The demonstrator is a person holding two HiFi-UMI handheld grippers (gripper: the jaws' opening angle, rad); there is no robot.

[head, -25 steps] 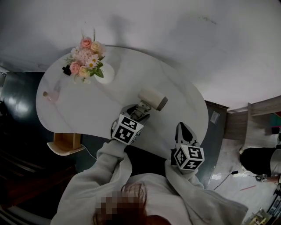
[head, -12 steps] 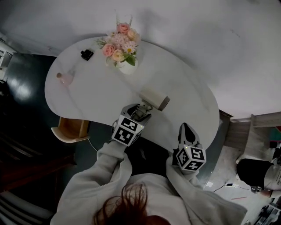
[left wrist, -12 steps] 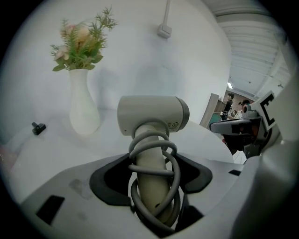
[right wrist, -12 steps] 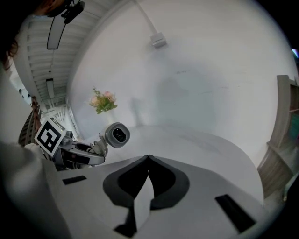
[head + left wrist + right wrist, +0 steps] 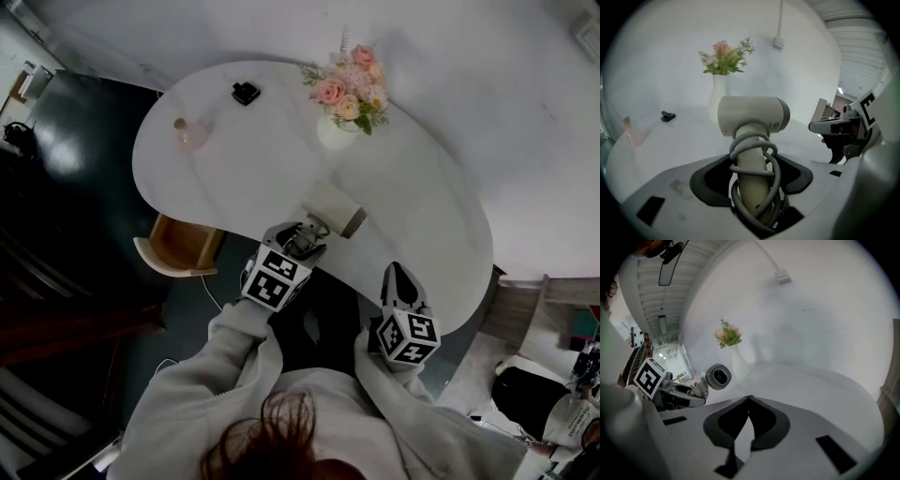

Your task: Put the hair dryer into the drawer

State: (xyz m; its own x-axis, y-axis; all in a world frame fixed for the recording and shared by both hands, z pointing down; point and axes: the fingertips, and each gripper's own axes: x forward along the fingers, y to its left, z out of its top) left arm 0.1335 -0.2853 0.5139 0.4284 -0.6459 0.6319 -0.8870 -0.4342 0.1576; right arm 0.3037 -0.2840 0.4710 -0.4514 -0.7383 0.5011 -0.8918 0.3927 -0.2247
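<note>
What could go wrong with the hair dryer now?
The left gripper holds the hair dryer only by its handle, so it might tip or slip. The cord is looped loosely round the handle and could snag on the drawer rim.

I'm seeing the hair dryer (image 5: 751, 116) between the left jaws showing smooth, satin plastic, its wrapped cord (image 5: 751, 170) looking matt and rubbery. Beyond the jaws, the table (image 5: 670, 140) is gleaming smooth white, and the vase (image 5: 717, 101) is looking glazed, possibly ceramic.

Hair dryer (image 5: 330, 207) in left gripper (image 5: 310, 232)
</note>
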